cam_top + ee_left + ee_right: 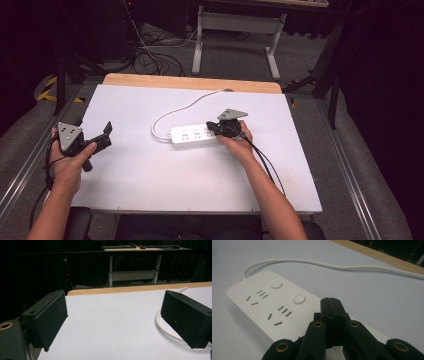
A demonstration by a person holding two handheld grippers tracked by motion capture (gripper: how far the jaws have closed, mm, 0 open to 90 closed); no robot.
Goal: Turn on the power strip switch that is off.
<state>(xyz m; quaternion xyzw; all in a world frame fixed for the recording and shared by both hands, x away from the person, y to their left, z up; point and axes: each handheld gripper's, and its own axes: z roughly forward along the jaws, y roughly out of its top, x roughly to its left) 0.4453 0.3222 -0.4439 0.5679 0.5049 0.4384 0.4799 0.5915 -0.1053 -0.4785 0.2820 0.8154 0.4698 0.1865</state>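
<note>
High view has my right tongs (218, 127) clenched tight, resting over the white power strip (192, 135) mid-table (150, 175); my left tongs (104, 135) sit released near the left edge.

Looks like a lab/studio: black curtains (385, 75), floor cables (150, 57), white-topped table (150, 170), desk w/ keyboard (118, 247).

text: none legible | power strip (274, 307): unmarked (only socket slots, round buttons)
</note>
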